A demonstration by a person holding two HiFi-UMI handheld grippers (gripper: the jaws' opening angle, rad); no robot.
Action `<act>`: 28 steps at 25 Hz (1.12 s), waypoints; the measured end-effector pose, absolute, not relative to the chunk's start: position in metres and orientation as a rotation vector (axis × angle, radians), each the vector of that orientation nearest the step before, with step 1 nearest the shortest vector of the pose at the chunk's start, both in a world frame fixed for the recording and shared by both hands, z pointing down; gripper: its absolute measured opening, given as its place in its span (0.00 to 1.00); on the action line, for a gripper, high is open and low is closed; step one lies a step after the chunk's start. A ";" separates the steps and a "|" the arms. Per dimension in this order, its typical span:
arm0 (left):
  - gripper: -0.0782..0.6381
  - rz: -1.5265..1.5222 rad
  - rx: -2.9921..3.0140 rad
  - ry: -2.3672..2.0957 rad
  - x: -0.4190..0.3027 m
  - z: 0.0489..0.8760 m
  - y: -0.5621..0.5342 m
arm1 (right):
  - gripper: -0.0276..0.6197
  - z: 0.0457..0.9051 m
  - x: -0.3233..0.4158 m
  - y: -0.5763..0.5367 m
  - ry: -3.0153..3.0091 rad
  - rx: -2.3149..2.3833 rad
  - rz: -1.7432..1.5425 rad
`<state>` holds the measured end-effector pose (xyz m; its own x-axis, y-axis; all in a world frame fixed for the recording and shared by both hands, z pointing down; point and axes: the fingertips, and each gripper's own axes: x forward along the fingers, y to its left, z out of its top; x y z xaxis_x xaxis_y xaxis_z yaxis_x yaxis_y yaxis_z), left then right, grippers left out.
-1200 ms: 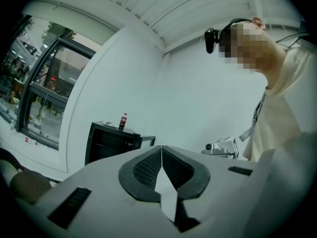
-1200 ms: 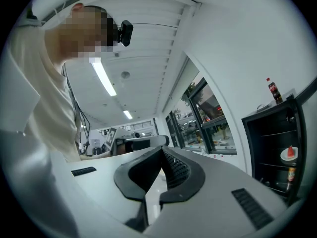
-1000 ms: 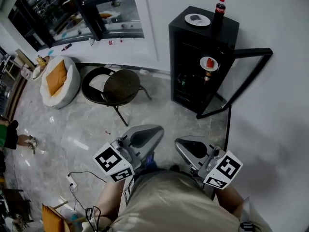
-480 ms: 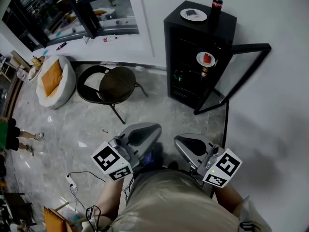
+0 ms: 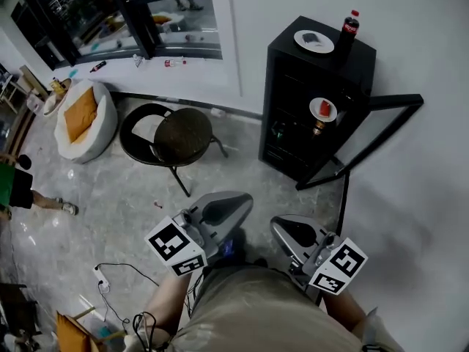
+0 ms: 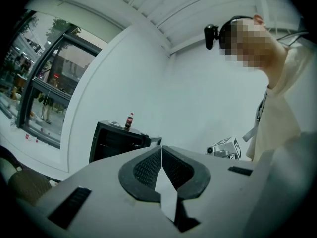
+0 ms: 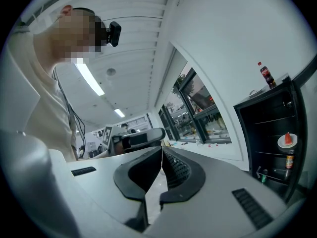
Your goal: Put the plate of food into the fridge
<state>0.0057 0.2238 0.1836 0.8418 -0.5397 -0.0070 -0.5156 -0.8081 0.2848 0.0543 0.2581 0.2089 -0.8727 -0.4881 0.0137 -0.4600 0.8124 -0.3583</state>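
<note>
Well back from the open fridge (image 5: 282, 79), the left hand-held gripper (image 5: 245, 199) and right hand-held gripper (image 5: 277, 224) are both closed and empty; one plate of food (image 5: 323, 109) sits inside, another plate (image 5: 314, 40) on top, so approaching likely comes next.

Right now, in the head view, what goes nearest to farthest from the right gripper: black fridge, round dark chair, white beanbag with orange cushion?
From the right gripper:
1. Black fridge, just ahead, door open.
2. Round dark chair, ahead and left.
3. White beanbag, far left.
</note>
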 end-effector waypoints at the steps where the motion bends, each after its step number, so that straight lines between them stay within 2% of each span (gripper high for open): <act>1: 0.12 -0.132 2.744 -0.813 0.000 0.184 0.219 | 0.08 0.209 0.049 0.253 2.924 -0.754 -0.549; 28: 0.12 -0.233 2.746 -0.895 -0.135 0.187 0.109 | 0.08 0.215 -0.082 0.131 3.042 -0.758 -0.518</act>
<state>-0.1350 0.1092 0.1866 0.7992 -0.5963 -0.0756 -0.5573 -0.7823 0.2784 -0.0818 0.1310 0.2145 -0.8855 -0.4509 0.1125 -0.4627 0.8330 -0.3034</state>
